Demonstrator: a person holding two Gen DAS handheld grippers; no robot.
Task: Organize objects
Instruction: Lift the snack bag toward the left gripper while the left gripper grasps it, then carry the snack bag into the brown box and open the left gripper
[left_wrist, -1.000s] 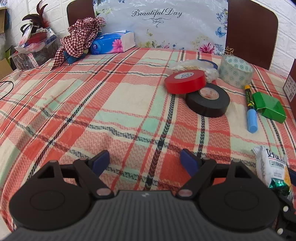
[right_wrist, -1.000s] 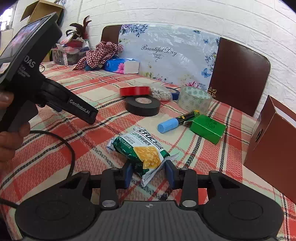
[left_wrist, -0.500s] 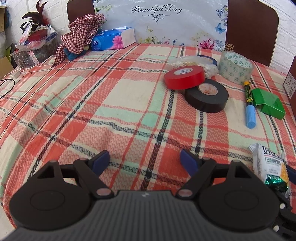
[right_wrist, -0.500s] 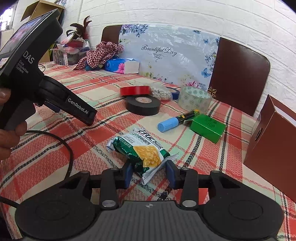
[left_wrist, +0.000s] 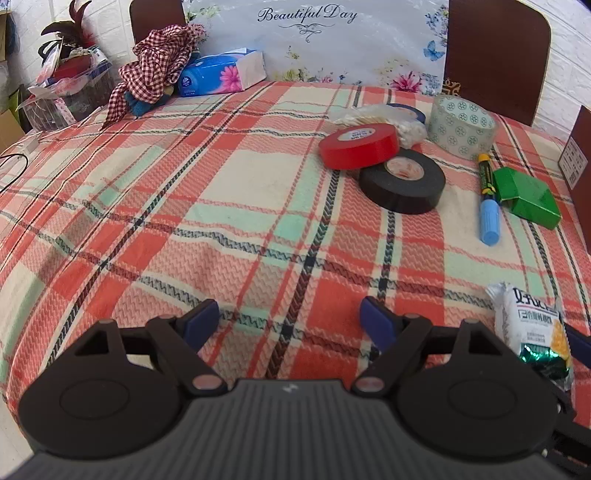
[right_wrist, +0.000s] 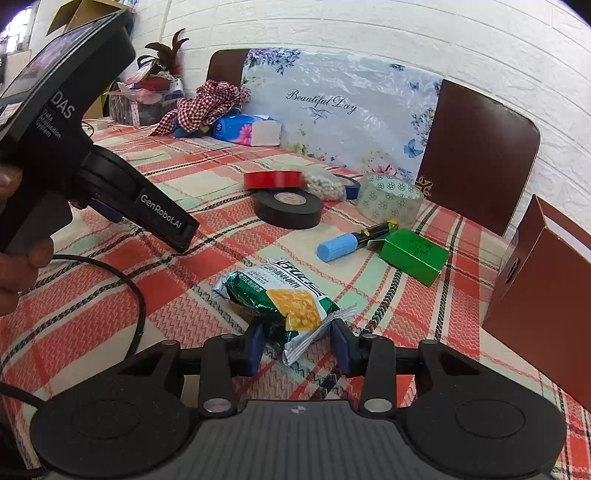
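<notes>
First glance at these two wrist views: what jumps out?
The green snack packet sits between the right gripper's blue fingers, near the table's front edge. Behind it, a red tape roll leans on a black one, with a blue-capped marker and a green box to their right. The left gripper stands open over bare plaid cloth.

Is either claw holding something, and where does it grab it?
The right claw grips the snack bag at its near end, by the crimped edge. The left claw is open, holding nothing.
</notes>
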